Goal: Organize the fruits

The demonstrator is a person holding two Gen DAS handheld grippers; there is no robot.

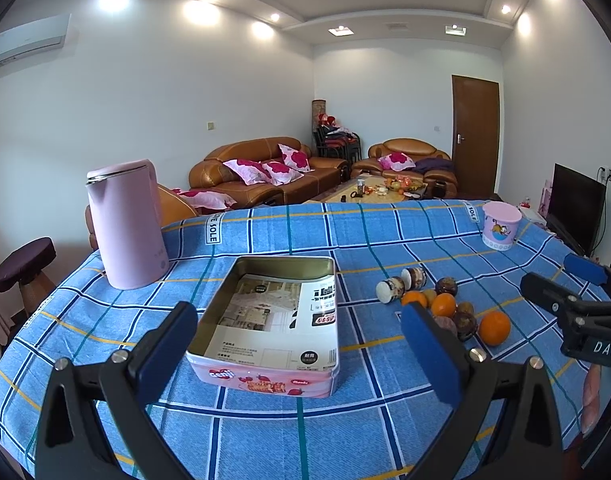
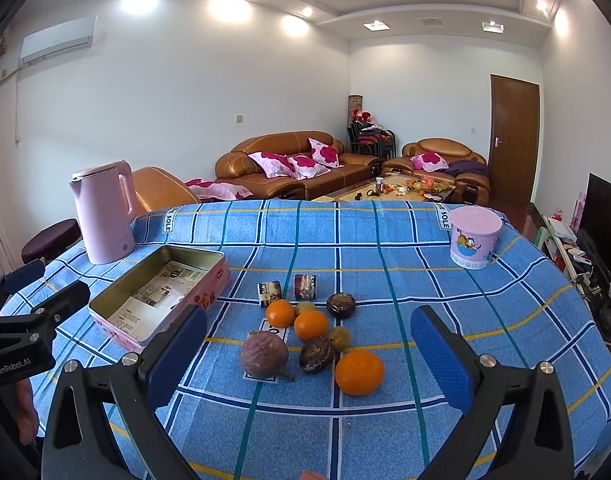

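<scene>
1. Where the blue checked tablecloth (image 2: 385, 240) covers the table, everything rests on it.
2. An upright pink kettle (image 1: 125, 224) stands at the far left, close behind the tin.
3. An open pink tin (image 1: 265, 320), lined with printed paper, holds no fruit.
4. A lidded pink tub (image 2: 474, 236) sits far right.
5. Both tongs hover spread wide, gripping nothing: left gripper (image 1: 301, 348) before the tin, right gripper (image 2: 309, 352) over the fruit.
6. Three oranges (image 2: 359, 372) and dark passion fruits (image 2: 264, 354) cluster right of the tin.
7. Two small jars (image 2: 305, 286) lie toppled just behind the fruit.
</scene>
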